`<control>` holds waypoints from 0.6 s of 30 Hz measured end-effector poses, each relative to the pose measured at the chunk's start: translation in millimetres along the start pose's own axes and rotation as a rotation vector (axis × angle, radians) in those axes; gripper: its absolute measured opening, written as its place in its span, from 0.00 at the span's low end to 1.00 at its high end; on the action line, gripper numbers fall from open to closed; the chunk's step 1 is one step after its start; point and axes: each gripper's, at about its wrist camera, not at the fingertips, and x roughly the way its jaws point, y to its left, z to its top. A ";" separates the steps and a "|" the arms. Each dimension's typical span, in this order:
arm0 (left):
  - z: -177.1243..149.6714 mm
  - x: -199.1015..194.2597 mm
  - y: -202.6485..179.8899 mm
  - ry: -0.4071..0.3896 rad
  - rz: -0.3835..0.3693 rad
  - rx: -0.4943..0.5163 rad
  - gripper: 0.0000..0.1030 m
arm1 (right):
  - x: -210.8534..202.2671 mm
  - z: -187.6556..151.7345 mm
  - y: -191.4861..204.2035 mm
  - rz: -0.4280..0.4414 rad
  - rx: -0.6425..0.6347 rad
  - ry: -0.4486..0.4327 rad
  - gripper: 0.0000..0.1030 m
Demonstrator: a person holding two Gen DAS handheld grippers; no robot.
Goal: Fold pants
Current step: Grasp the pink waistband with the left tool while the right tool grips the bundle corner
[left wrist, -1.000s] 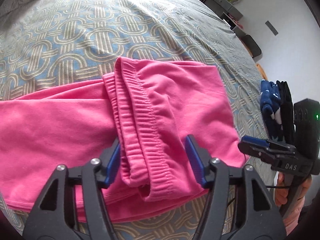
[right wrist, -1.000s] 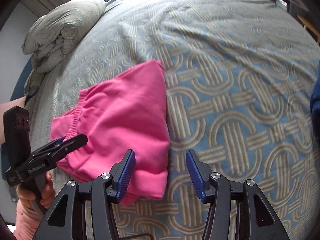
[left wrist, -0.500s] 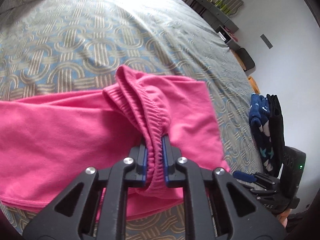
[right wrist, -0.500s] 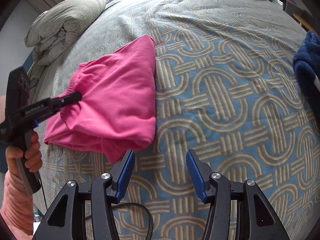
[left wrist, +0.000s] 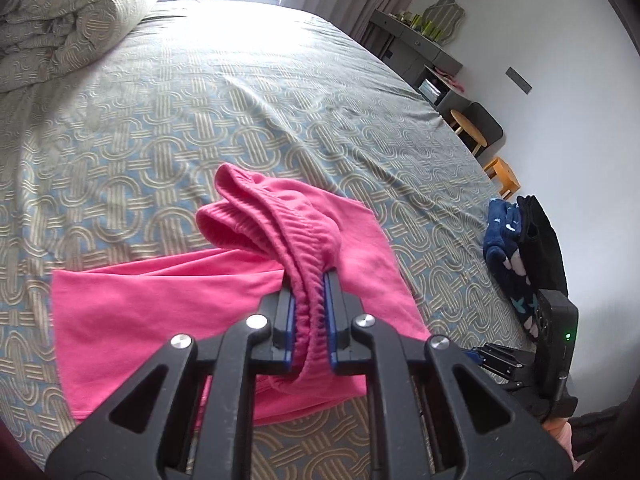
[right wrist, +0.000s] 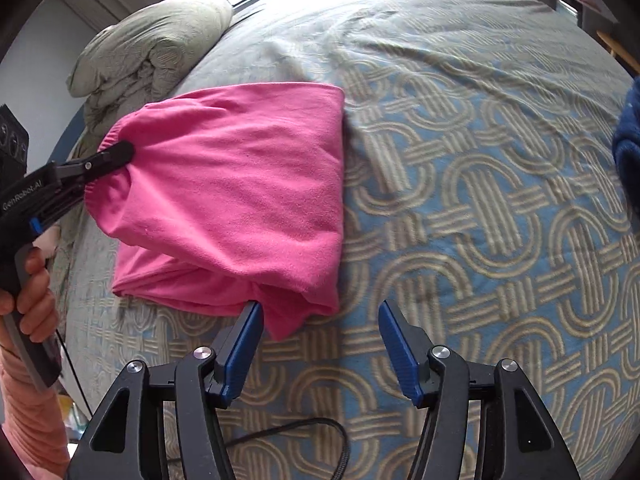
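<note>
While the left gripper (left wrist: pixel 311 312) has its jaws clamped on the pink pants' (left wrist: pixel 168 312) elastic waistband (left wrist: pixel 296 236), lifting it off the bed (left wrist: pixel 200 100), the right-wrist view shows the right gripper (right wrist: pixel 320 334), jaws apart, by the folded corner; pants lie on the patterned bedspread.

The pants (left wrist: pixel 224 308) lie on the bedspread (left wrist: pixel 200 92), ahead and left of the left gripper (left wrist: pixel 311 312). A rolled duvet (left wrist: pixel 60 20) sits far ahead-left; folded clothes (left wrist: pixel 516 248) lie to its right.
</note>
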 end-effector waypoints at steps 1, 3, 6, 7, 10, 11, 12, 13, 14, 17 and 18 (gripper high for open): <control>0.2 -4.8 1.9 -0.006 0.008 0.001 0.13 | 1.4 1.4 6.8 0.005 -0.015 0.003 0.60; 0.2 -15.1 7.0 -0.021 0.024 0.008 0.13 | 5.2 2.7 17.8 -0.002 -0.044 0.008 0.60; -1.6 -29.1 20.2 -0.042 0.051 0.017 0.14 | 10.4 4.0 34.8 -0.032 -0.106 0.022 0.60; -3.0 -33.1 28.5 -0.048 0.068 0.014 0.14 | 11.6 3.9 39.9 -0.038 -0.124 0.025 0.60; -6.7 -39.6 52.1 -0.045 0.096 -0.020 0.14 | 15.5 3.2 50.4 -0.035 -0.149 0.038 0.60; -9.1 -41.9 62.4 -0.043 0.103 -0.038 0.14 | 17.4 3.1 52.9 -0.037 -0.151 0.044 0.60; -11.4 -44.0 69.8 -0.042 0.109 -0.048 0.14 | 19.1 3.1 54.7 -0.040 -0.151 0.049 0.60; -13.9 -45.9 77.9 -0.041 0.118 -0.060 0.14 | 20.9 3.1 56.3 -0.043 -0.149 0.054 0.60; -16.0 -47.3 84.7 -0.040 0.125 -0.070 0.14 | 23.5 2.7 57.8 -0.046 -0.150 0.062 0.60; -22.5 -46.8 104.2 -0.027 0.138 -0.103 0.14 | 29.1 2.4 67.1 -0.056 -0.170 0.080 0.60; -24.5 -45.5 109.3 -0.023 0.143 -0.111 0.14 | 30.6 2.3 70.2 -0.060 -0.177 0.084 0.60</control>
